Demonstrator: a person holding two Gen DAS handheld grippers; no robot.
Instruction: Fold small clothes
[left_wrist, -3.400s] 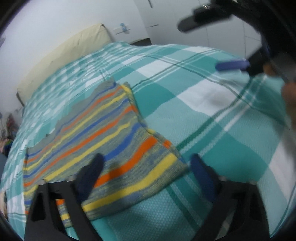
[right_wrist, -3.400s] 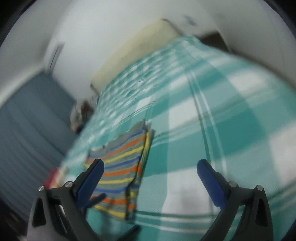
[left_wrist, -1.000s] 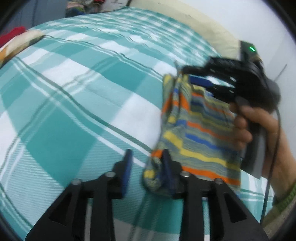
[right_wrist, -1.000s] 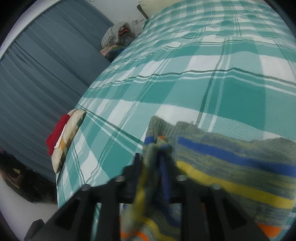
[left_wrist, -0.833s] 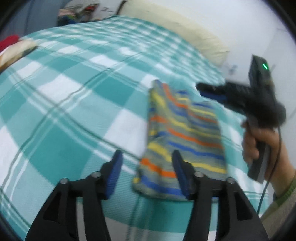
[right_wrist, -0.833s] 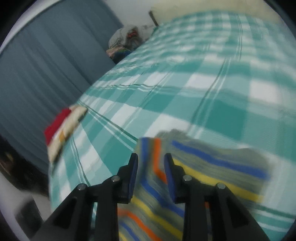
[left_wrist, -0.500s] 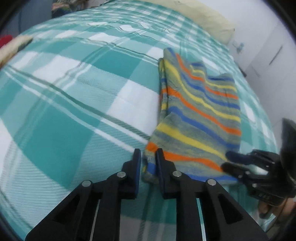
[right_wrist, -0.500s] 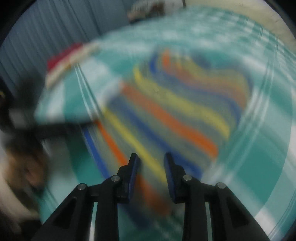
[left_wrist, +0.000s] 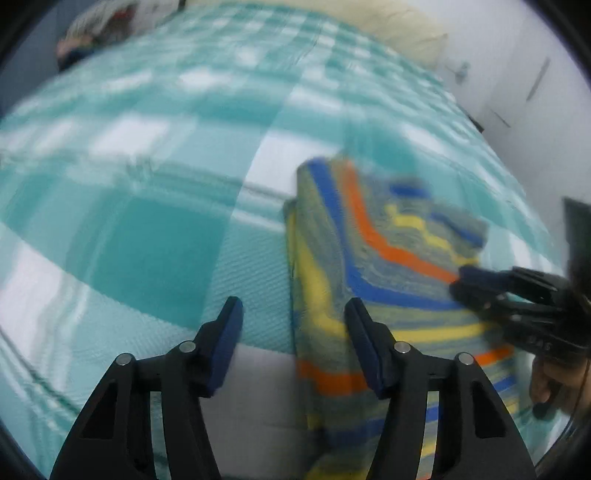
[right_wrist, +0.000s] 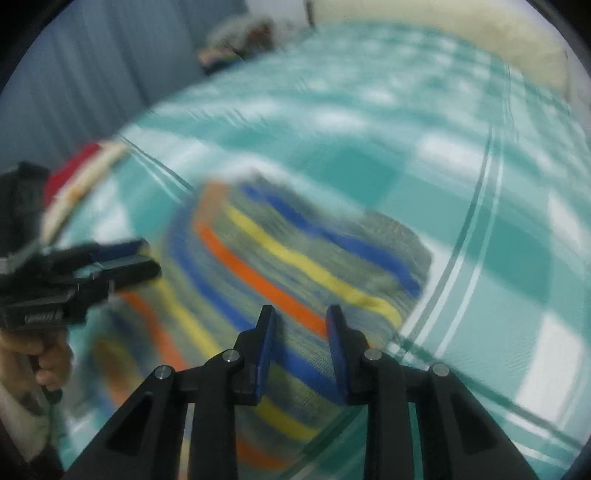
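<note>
Striped knit garment (left_wrist: 373, 251), grey with blue, orange and yellow bands, is lying folded over on the bed, on the teal-and-white checked bedspread (left_wrist: 155, 229), with a doubled-up layer on top. Both views are pretty blurry, so the edges are hard to read.

Your left gripper (left_wrist: 293, 332) has just been opening its fingers; they now stand well apart with nothing clamped. The right-hand blue pad sits over the garment's near edge, the other over bare bedspread.

Your right gripper (right_wrist: 301, 339) hangs right above the garment's near side, fingers only a narrow gap apart. You can see stripes through the gap, and nothing looks pinched, though with the blur it's hard to say if the tips touch the cloth. In the left view its tips sit at the garment's right edge.

Further out: a cream pillow (left_wrist: 402, 31) at the head of the bed, a grey-blue curtain (right_wrist: 92, 62), and a red-and-cream folded item (right_wrist: 79, 177) near the bed's edge.
</note>
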